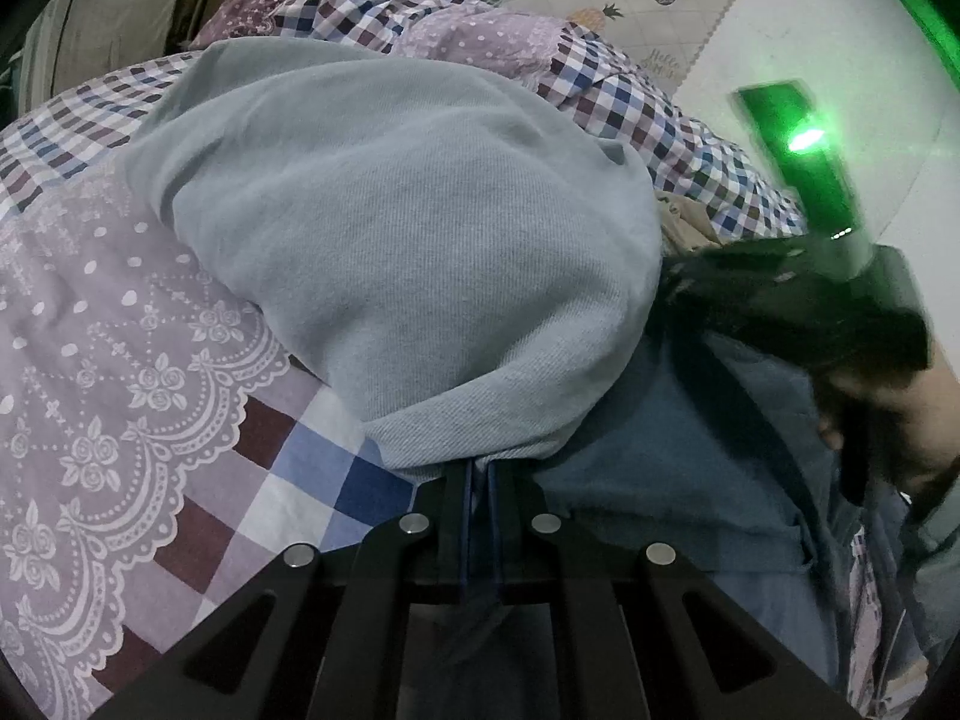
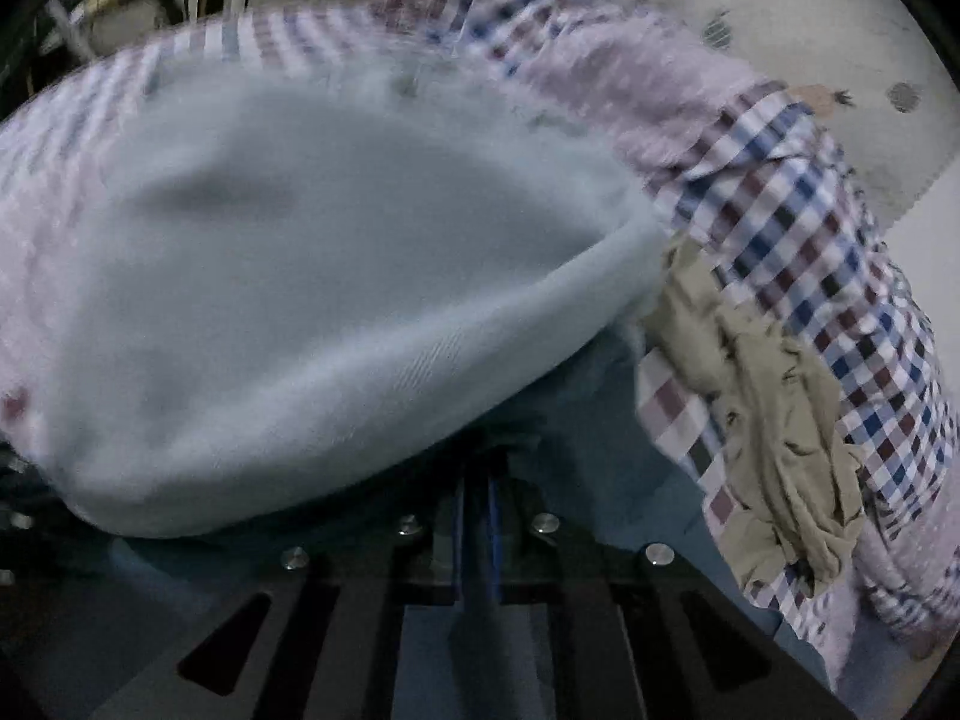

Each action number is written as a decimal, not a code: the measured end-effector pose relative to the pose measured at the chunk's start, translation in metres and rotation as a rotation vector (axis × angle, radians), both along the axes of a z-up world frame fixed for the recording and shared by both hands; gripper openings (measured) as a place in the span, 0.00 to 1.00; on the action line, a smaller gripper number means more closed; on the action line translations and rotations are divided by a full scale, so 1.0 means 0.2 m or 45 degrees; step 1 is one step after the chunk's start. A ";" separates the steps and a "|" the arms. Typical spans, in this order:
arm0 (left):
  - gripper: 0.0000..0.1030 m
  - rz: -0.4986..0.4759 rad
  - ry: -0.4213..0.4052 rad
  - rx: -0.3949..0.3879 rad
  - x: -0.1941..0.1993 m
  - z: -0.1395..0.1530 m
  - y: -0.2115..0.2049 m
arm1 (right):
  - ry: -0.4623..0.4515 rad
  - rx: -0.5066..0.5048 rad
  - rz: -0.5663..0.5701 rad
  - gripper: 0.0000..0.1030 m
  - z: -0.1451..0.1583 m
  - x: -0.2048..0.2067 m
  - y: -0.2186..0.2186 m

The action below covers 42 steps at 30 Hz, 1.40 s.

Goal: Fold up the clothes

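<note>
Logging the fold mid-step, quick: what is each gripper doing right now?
Left gripper: shut on the light blue garment, pinching its edge.
Right gripper: shut on the same light blue garment, though the view is blurred.

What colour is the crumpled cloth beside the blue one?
Beige, a dull tan crumpled cloth; the right wrist view shows it best.

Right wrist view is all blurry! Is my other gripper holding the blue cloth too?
Observer: Yes, the left gripper is shut on the light blue garment at its edge.
Operator: What's the cloth lying on?
Observer: A purple sheet printed with white lace roses.
Operator: Is anything glowing over there?
Observer: A green light, above a hand at the right.
</note>
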<state>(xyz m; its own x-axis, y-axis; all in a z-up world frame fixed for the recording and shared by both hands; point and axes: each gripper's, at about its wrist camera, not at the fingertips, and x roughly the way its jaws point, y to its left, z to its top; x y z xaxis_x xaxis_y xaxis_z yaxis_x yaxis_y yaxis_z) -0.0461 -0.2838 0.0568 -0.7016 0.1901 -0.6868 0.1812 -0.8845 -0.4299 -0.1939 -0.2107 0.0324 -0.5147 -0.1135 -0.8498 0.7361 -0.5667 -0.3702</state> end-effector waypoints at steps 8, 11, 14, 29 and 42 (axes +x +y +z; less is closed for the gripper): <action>0.04 0.003 0.000 0.009 0.00 0.00 -0.01 | 0.075 -0.250 -0.147 0.49 0.36 0.01 0.43; 0.04 0.002 -0.001 0.008 -0.01 0.00 -0.01 | 0.087 -0.262 -0.191 0.49 0.46 0.03 0.64; 0.04 0.003 -0.001 0.001 0.00 0.00 -0.01 | 0.061 -0.213 -0.226 0.49 0.49 0.11 0.85; 0.04 0.004 -0.002 -0.024 0.00 0.00 0.01 | -0.216 -0.105 -0.459 0.47 0.27 0.59 1.89; 0.04 0.004 -0.005 -0.048 -0.01 0.00 0.02 | -0.265 0.060 -0.400 0.18 0.04 0.74 1.94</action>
